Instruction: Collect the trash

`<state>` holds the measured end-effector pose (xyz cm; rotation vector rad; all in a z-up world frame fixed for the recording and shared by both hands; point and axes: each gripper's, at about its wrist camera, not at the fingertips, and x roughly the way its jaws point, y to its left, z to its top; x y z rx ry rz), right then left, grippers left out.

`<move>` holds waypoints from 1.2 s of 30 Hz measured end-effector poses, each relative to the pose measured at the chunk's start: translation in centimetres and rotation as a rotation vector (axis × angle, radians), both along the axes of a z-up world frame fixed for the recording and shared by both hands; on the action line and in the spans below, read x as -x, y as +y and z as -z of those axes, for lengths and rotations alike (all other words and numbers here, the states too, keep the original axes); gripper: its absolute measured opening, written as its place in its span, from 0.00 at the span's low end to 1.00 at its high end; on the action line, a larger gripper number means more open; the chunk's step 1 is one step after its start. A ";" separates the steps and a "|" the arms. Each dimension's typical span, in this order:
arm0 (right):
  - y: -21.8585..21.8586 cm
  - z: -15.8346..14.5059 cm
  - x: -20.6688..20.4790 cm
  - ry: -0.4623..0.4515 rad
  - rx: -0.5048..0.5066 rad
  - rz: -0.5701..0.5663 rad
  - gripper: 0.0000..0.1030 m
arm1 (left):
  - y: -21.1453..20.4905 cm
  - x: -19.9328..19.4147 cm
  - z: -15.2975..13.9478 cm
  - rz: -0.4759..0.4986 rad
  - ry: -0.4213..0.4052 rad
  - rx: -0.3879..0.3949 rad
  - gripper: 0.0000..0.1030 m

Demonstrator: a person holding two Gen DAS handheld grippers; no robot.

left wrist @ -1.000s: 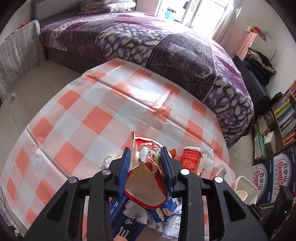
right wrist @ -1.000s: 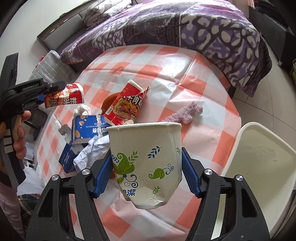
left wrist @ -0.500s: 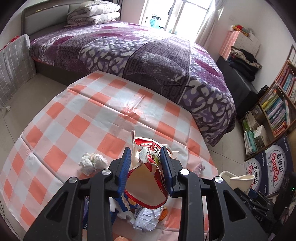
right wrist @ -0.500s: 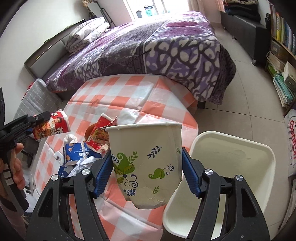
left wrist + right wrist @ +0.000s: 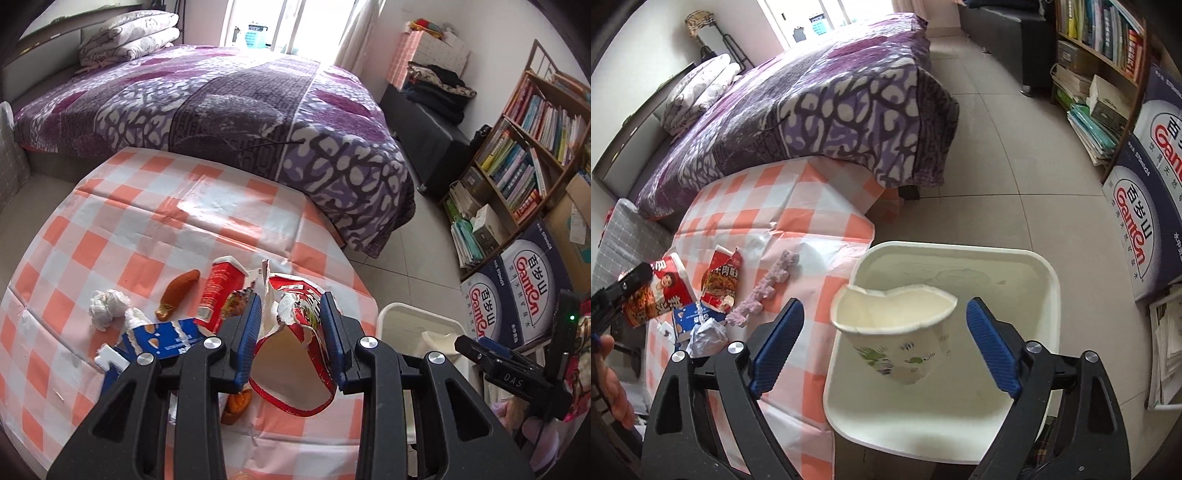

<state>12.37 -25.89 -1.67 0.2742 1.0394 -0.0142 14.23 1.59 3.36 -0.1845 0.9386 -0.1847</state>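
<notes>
My left gripper [image 5: 291, 332] is shut on a torn red snack bag [image 5: 295, 354], held above the table's near right corner; the bag also shows in the right wrist view [image 5: 661, 291]. My right gripper [image 5: 886, 343] is open over the white bin [image 5: 1030, 266]. A crumpled paper cup [image 5: 897, 332] with green leaf print is free between the spread fingers, over the bin's inside. The bin [image 5: 417, 321] stands on the floor beside the table [image 5: 147, 229].
On the checked tablecloth lie a red packet [image 5: 219, 291], a blue carton [image 5: 162, 339], a white paper wad [image 5: 107, 306], a brown piece [image 5: 177, 293] and a purple scrap [image 5: 772, 288]. A bed [image 5: 229, 103] is behind the table, with bookshelves [image 5: 524, 155] and boxes [image 5: 524, 284] to the right.
My right gripper moved right over the bin and opened, letting go of the paper cup. My left gripper carried the red bag to the right, toward the bin.
</notes>
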 end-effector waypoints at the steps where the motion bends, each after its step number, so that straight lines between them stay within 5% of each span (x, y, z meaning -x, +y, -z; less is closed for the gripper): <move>1: -0.6 -0.2 0.1 -0.006 -0.005 0.021 0.85 | -0.7 0.1 0.1 0.013 0.003 0.007 0.32; 19: -9.4 -5.6 2.4 -0.201 -0.106 0.282 0.90 | -14.9 2.3 3.1 0.217 0.108 0.115 0.33; 26: -11.2 -6.0 2.8 -0.220 -0.123 0.332 0.90 | -18.1 2.4 3.4 0.267 0.145 0.171 0.59; 36: -7.1 -5.7 1.7 -0.219 -0.026 0.257 0.93 | -15.0 2.7 1.5 0.234 0.038 -0.004 0.66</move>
